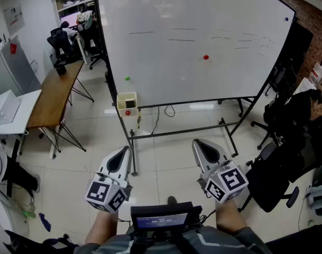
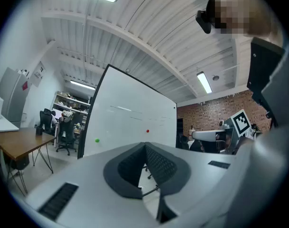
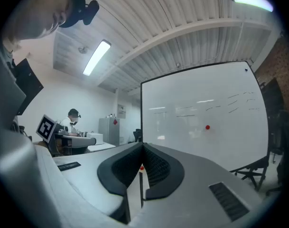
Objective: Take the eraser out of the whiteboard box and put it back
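Eraser hard to make out: only a red spot [image 1: 128,112] shows inside the whiteboard box [image 1: 127,100] at the whiteboard [image 1: 203,25] lower left corner. Wooden table [image 1: 57,94] stands left, black chair [image 1: 277,173] right. Left hand-held gripper [image 1: 123,151] and right hand-held gripper [image 1: 199,143] are pressed together, empty, well apart from the box.

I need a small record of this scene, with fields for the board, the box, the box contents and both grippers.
board: large white whiteboard on a dark metal stand, upright
marks: red dot and green dot on it
box: cream open-top box at the board's lower left corner
contents: small red thing, possibly the eraser; too small to tell
left gripper: shut, empty, apart from the box
right gripper: shut, empty, apart from the box
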{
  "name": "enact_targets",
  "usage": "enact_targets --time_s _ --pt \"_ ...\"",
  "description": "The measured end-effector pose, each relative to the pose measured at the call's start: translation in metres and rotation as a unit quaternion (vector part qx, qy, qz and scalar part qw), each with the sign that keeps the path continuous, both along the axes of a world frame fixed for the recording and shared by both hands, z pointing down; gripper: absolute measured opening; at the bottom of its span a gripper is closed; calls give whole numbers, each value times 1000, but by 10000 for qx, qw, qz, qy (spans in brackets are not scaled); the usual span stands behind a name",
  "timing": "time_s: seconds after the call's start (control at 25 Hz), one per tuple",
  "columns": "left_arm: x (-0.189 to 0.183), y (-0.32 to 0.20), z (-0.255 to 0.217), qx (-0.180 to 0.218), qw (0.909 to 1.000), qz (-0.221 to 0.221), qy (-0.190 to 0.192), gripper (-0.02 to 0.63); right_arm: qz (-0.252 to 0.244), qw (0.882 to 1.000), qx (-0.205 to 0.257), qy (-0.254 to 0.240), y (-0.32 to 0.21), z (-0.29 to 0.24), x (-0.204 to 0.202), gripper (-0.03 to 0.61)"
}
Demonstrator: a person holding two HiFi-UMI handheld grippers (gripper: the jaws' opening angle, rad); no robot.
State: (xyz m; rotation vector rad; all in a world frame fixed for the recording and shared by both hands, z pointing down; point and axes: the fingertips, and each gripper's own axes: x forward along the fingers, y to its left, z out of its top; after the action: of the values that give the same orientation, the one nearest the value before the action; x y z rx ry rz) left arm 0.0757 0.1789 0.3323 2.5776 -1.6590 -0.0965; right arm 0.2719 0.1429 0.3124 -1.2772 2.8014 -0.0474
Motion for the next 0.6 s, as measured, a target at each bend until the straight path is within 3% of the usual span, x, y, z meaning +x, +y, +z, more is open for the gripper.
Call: enact_targets --time_s 0.24,0.32,0.6 --pt "20 -53 -8 60 9993 -109 346 32 -300 9995 38 72 -61 -5 10 15" --pt "20 -73 -10 82 9994 -231 249 32 -431 9990 74 42 -83 -8 5 15" --pt "-14 -125 -5 -5 9989 -447 155 32 -696 9976 -26 44 -139 -2 -31 15"
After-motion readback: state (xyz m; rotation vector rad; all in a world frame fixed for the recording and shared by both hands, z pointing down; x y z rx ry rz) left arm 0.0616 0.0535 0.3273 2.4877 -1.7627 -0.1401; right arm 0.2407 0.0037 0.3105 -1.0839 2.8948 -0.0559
